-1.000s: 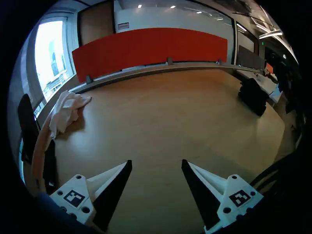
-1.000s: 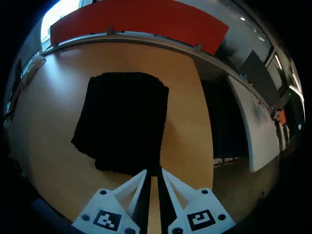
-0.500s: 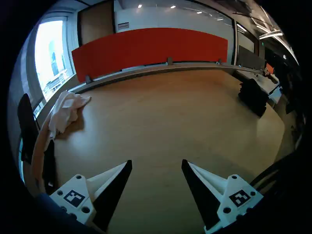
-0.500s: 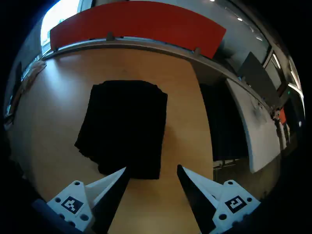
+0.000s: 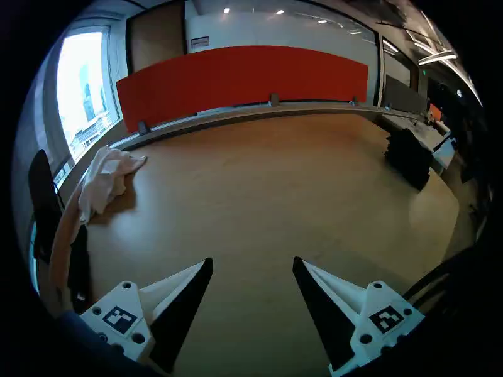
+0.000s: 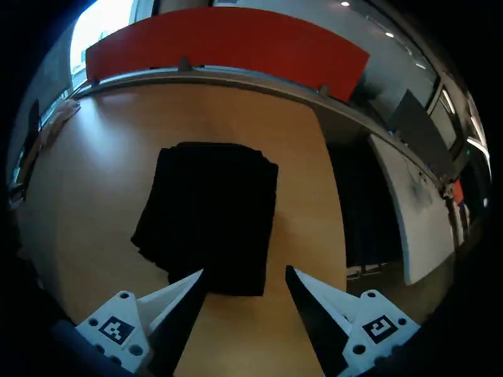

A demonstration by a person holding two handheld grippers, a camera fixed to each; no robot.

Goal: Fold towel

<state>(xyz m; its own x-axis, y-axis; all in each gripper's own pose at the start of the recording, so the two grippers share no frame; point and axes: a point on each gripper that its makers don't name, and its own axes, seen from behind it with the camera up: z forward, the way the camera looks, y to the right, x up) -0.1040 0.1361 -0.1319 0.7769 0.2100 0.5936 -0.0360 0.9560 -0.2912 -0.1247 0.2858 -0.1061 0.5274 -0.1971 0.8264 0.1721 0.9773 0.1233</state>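
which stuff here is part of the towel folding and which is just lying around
Job in hand:
black towel, folded flat on the table
right gripper and left gripper, both open

Lying about:
pale crumpled cloth near the table's edge
red divider

Wide pale-wood table (image 5: pixel 264 188) here, and in the right gripper view a black towel (image 6: pixel 210 213) lies flat on it, folded into a tidy rectangle near the table's right edge. Over in the left gripper view, a crumpled pale cloth (image 5: pixel 107 179) sits bunched at the left edge, well apart from that towel. A red partition (image 5: pixel 245 78) stands along the table's far edge.
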